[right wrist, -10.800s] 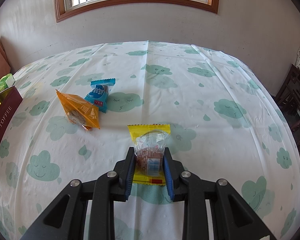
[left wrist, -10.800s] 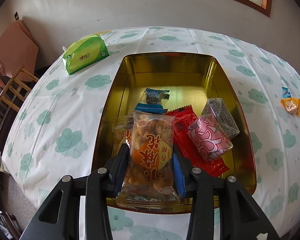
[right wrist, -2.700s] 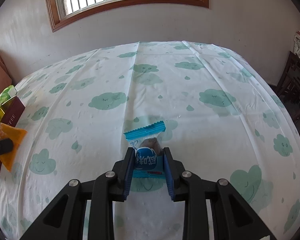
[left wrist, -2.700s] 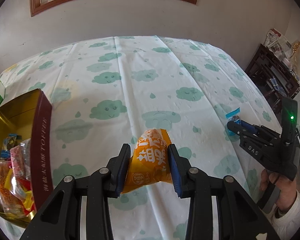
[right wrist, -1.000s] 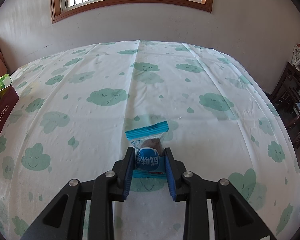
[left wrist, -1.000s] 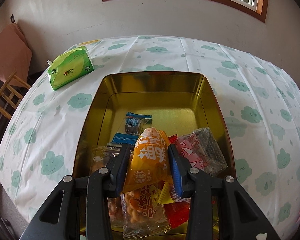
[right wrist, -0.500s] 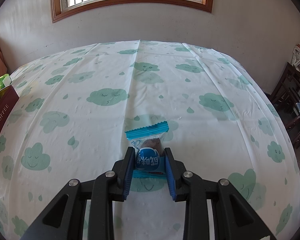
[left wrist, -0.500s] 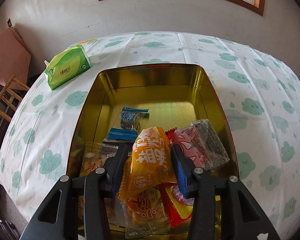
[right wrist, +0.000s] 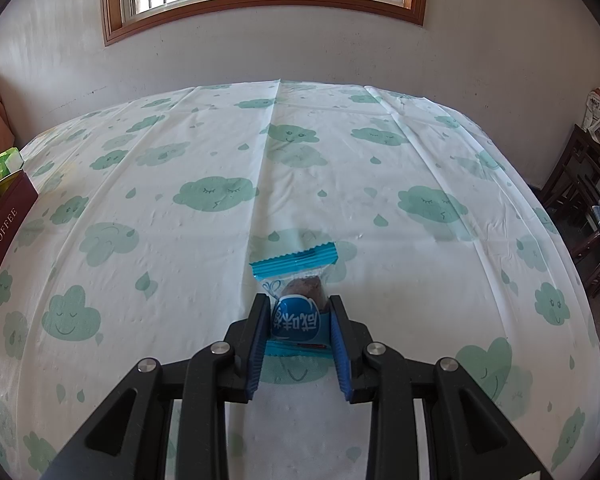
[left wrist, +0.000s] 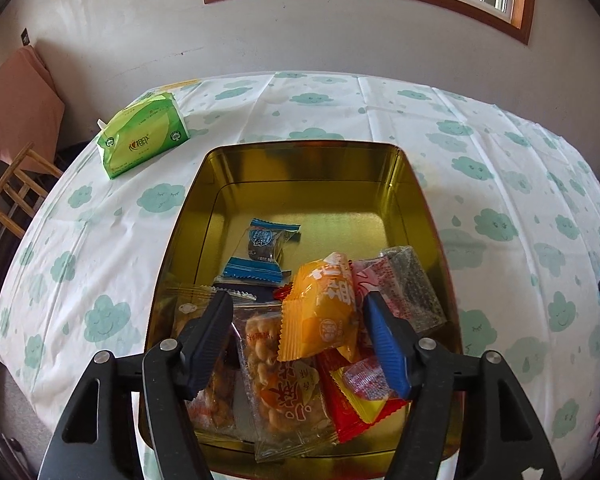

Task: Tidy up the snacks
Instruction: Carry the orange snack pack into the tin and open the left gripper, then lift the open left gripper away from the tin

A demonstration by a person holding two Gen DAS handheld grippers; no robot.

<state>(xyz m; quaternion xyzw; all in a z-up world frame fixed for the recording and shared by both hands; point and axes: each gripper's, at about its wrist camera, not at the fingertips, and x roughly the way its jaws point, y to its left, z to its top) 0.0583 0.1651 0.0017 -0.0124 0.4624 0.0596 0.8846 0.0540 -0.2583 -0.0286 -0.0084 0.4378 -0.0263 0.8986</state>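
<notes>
In the left wrist view a gold tin (left wrist: 300, 160) holds several snack packets. An orange packet (left wrist: 320, 308) lies tilted on the pile, between my left gripper's (left wrist: 298, 312) fingers. The jaws are opening and the pads stand clear of the packet. Under it lie a peanut-snack bag (left wrist: 284, 396), a red packet (left wrist: 352, 408) and a pink one (left wrist: 380, 284). In the right wrist view my right gripper (right wrist: 300, 312) is shut on a blue-wrapped snack (right wrist: 296, 300) resting on the cloud-print tablecloth (right wrist: 204, 196).
A green tissue pack (left wrist: 142, 136) lies on the table left of the tin. The tin's maroon side (right wrist: 0, 232) shows at the left edge of the right wrist view. A wooden chair (left wrist: 8, 188) stands at the far left, dark furniture (right wrist: 588, 200) at the right.
My left gripper's jaws have spread apart over the tin, and the orange packet has dropped from their grip onto the snack pile. The right gripper and its blue snack have stayed still.
</notes>
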